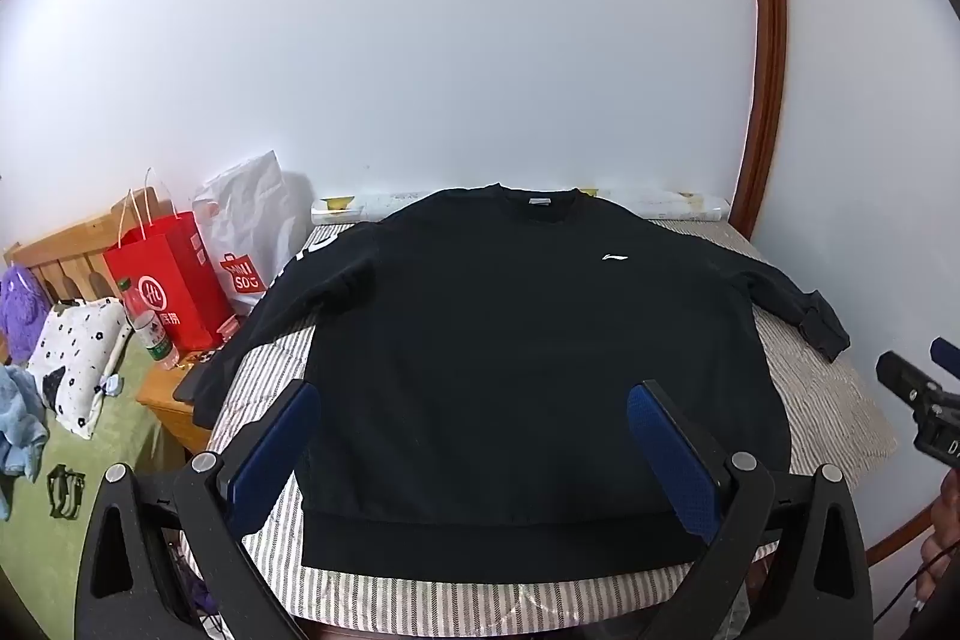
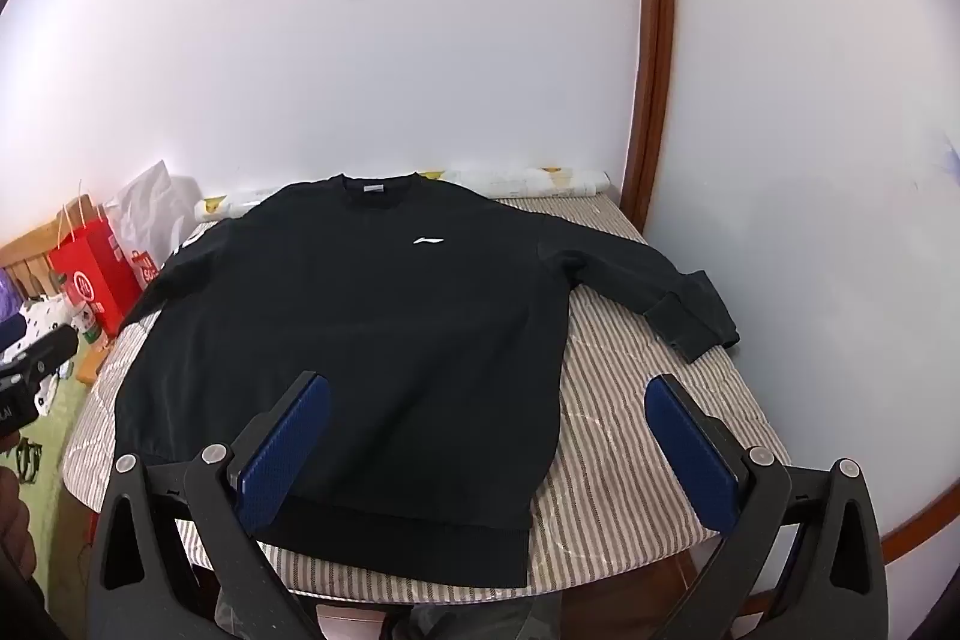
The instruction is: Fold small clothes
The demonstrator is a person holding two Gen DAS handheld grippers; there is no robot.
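Observation:
A black sweatshirt (image 1: 516,352) with a small white chest logo lies flat, front up, on a striped cloth-covered table (image 1: 828,400), collar toward the wall and both sleeves spread out. It also shows in the right wrist view (image 2: 360,340). My left gripper (image 1: 474,394) is open and empty, hovering above the shirt's lower body. My right gripper (image 2: 486,388) is open and empty above the shirt's lower right side and the striped table (image 2: 630,430). The right sleeve cuff (image 2: 696,322) lies near the table's right edge. The left sleeve hangs over the left edge.
A red paper bag (image 1: 174,280) and a white bag (image 1: 252,220) stand at the left with a bottle (image 1: 147,322) on a wooden stand. A spotted pillow (image 1: 78,358) lies on a green bed. A white wall and a wooden door frame (image 1: 768,40) stand behind.

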